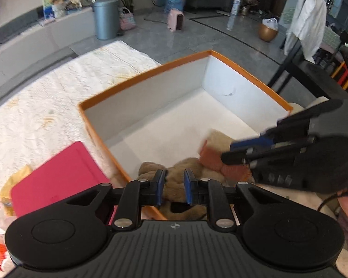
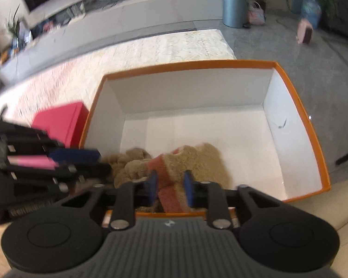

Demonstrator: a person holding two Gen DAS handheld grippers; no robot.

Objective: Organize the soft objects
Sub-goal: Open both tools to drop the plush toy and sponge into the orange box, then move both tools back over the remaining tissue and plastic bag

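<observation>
The desk (image 1: pixel 46 97), covered in a pale quilted cloth, is taken up at its right end by a large orange-rimmed box (image 1: pixel 141 78) with white walls. Most of the box floor is bare, and that room is best used: the far half is judged the right place for later soft things, so the present one should be kept tight in the near corner. A flat pink case (image 1: pixel 58 176) is seen just left of the box and is best left untouched.

The plush bear (image 1: pixel 148 168) is found inside the box, slumped against the near wall towards the left corner, with its orange scarf (image 1: pixel 211 159) spread across its right side. The step in hand is judged to be settling the bear in the box.

The left tool (image 1: pixel 175 177) is held over the bear's brown body, its pads a little apart with fur between them; whether the fur is pinched cannot be told. The right tool (image 2: pixel 170 180) is placed over the scarf, which runs between its pads; whether the cloth is clenched there cannot be told either.

For a clean finish, both tools should be confirmed free of fur and scarf before being lifted, so that the bear is not dragged back over the rim. A straight upward withdrawal is advised, with the two tools kept apart from each other.
</observation>
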